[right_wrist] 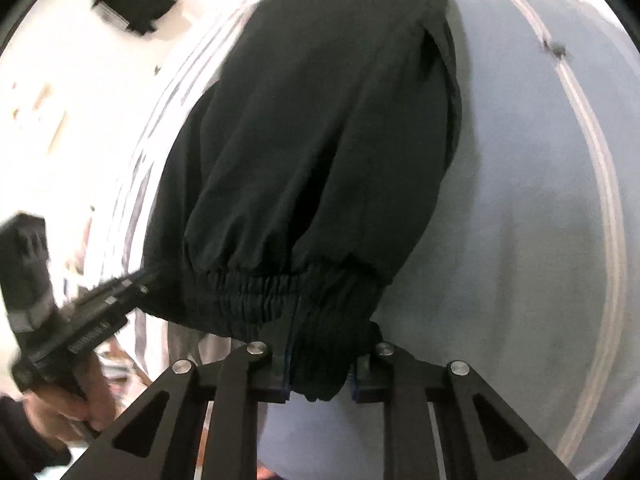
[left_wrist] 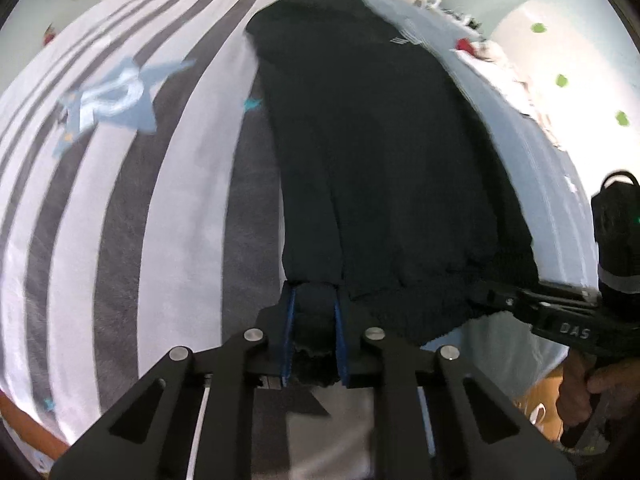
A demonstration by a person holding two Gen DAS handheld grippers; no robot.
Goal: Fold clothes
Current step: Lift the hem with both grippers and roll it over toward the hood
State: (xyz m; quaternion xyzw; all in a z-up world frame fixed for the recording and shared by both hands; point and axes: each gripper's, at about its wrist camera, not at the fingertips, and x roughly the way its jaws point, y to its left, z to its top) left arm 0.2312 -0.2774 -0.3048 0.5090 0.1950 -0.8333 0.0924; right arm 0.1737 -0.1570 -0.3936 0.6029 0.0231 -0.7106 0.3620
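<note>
a striped sheet [left_wrist: 120,208] with a blue star covers the bed on the left. the left tongs [left_wrist: 315,332] are clamped on one corner of the elastic waistband of a black garment [left_wrist: 372,152], which stretches away across the bed. further right the right tongs [right_wrist: 318,376] pinch the other end of the waistband, bunched between the pads, over a pale blue sheet [right_wrist: 520,240].

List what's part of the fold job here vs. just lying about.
In the job: black garment, left claw and right claw, each shut on its elastic hem.
Lying about: striped blanket, blue sheet, dark item on the floor.
</note>
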